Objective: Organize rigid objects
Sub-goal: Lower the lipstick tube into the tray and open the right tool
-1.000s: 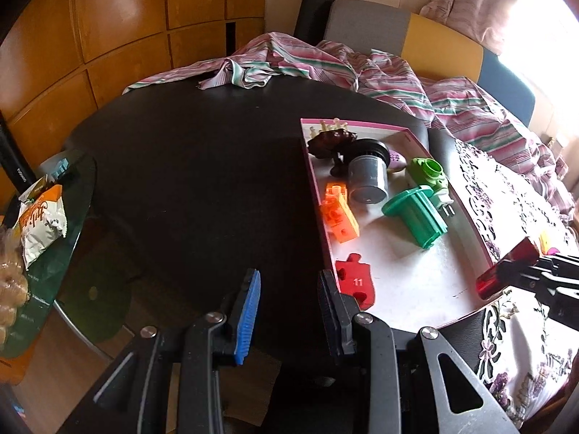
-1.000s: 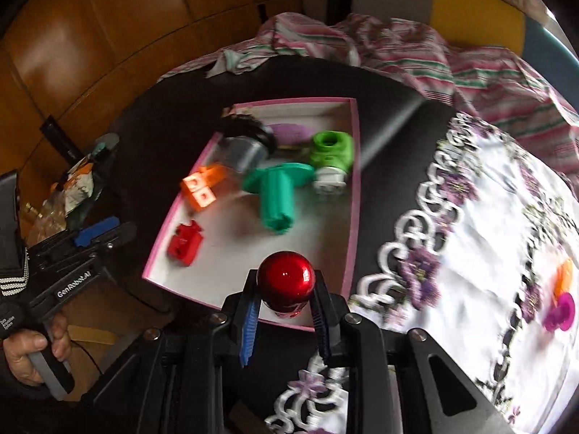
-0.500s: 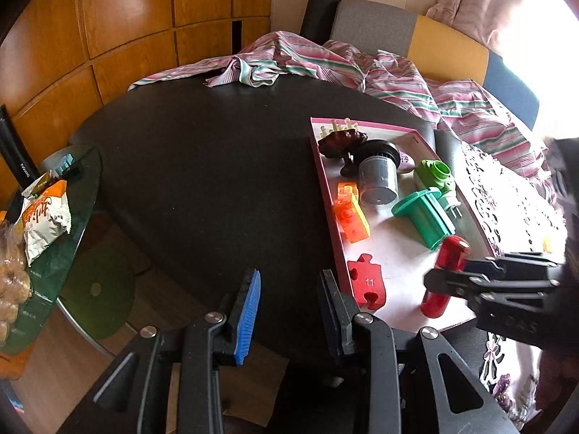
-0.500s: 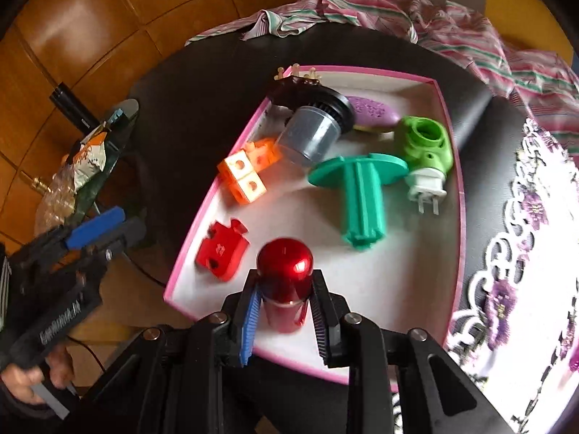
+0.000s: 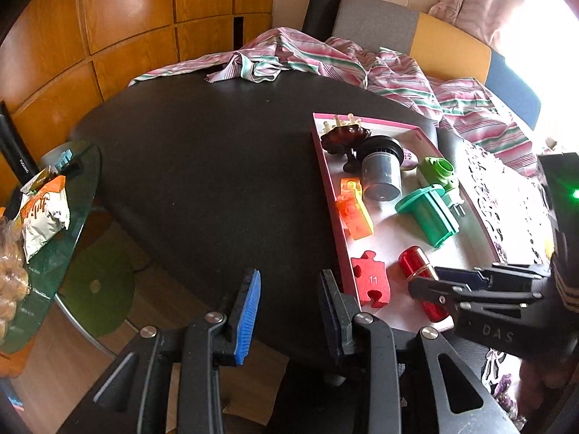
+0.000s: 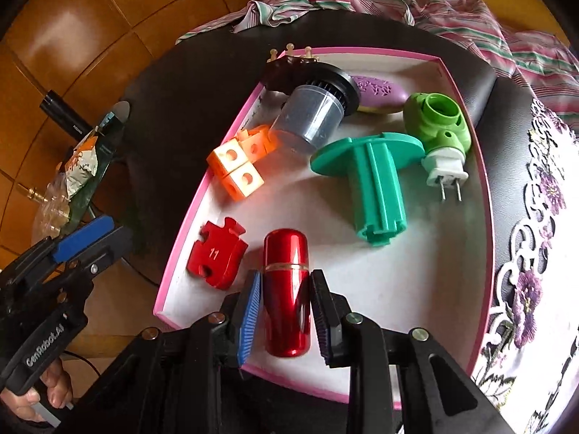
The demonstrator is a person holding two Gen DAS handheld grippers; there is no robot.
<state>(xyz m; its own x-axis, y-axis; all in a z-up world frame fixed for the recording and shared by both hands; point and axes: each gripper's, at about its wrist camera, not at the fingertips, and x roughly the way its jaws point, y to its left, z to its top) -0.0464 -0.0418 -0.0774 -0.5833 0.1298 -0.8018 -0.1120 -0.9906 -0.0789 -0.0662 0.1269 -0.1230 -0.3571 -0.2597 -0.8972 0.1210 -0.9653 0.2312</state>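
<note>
Wood-panelled walls curve behind a dark round counter [image 5: 202, 166], where a pink-rimmed white cardboard tray [image 6: 202, 195] sits on the side nearest my right hand. At its near end lies a glossy red metal capsule-shaped cylinder [image 6: 286, 289], flat on the tray floor with its rounded end pointing away from me. My right claw [image 6: 284, 302] has its two pads against the cylinder's flanks, one on each side, pinching it around the middle just below a thin band. Just left of the cylinder lies a red jigsaw-shaped foam piece marked 11 [image 6: 217, 258], close but apart from it. Beyond it, a teal plastic spool with a wide flange [image 6: 369, 188] lies on its side, and to the left sit orange plastic cubes with round holes [image 6: 237, 170]. Farther back, a grey translucent cup with a black ribbed cap [image 6: 315, 108] is tipped over, touching the cubes. A lime green plug-in device with white prongs [image 6: 439, 133] rests by the right rim, and a lilac oval soap-like block [image 6: 376, 92] lies at the far end.

My left claw [image 5: 289, 307] hangs over the counter's near edge, left of the tray, its pads spread apart with nothing between them. A striped pink and green cloth [image 5: 325, 61] is heaped along the counter's far side, and a white lace cloth with purple flowers [image 6: 535, 217] covers its right part.
</note>
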